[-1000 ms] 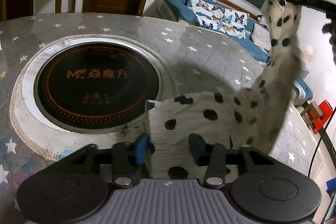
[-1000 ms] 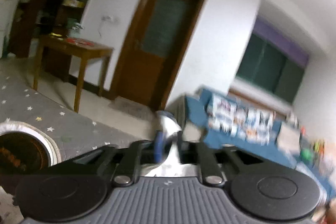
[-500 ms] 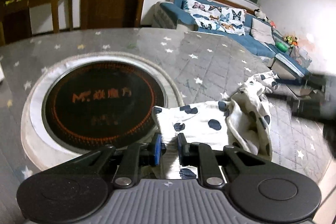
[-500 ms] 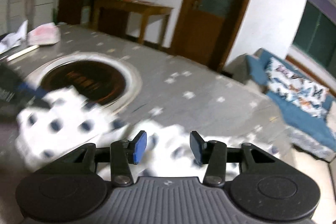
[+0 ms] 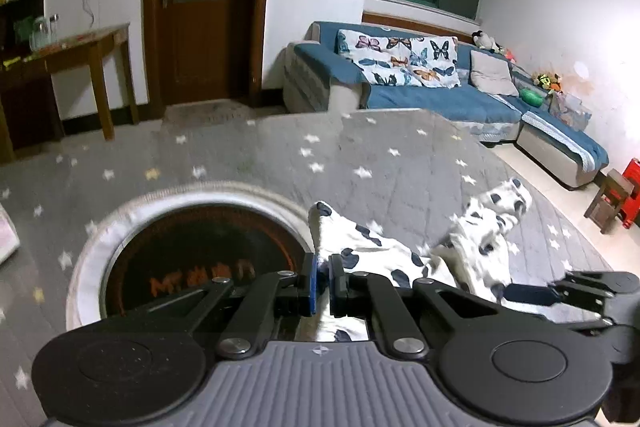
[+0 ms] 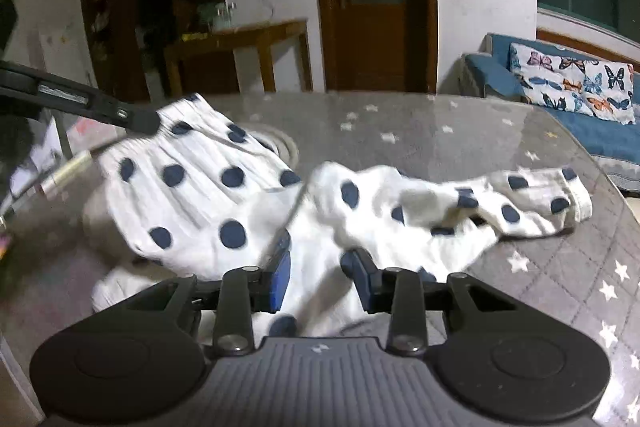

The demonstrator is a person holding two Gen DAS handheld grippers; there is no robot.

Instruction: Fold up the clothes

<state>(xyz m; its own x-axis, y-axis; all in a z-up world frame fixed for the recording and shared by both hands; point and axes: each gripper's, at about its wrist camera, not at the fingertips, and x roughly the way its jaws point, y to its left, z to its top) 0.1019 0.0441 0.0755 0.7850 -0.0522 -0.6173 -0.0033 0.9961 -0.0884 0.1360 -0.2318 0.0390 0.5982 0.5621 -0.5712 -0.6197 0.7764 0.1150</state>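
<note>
A white garment with navy polka dots (image 6: 208, 187) lies rumpled on the grey star-patterned tablecloth (image 6: 460, 143). It also shows in the left wrist view (image 5: 380, 251). My left gripper (image 5: 323, 285) is shut on the garment's waistband end and holds it raised. Its arm shows in the right wrist view (image 6: 136, 117), at the top left edge of the cloth. My right gripper (image 6: 318, 273) is open, its jaws straddling the middle of the garment. One leg (image 6: 532, 199) trails to the right.
A round black induction cooktop (image 5: 200, 259) is set in the table, left of the garment. A blue sofa (image 5: 440, 99) with butterfly cushions stands beyond the table edge. A wooden side table (image 5: 80, 59) and a door are behind. A red stool (image 5: 628, 191) stands at far right.
My right gripper let go of the garment leg it held high and came down open over the middle. The leg dropped onto the table. My left gripper closed on the waistband.
</note>
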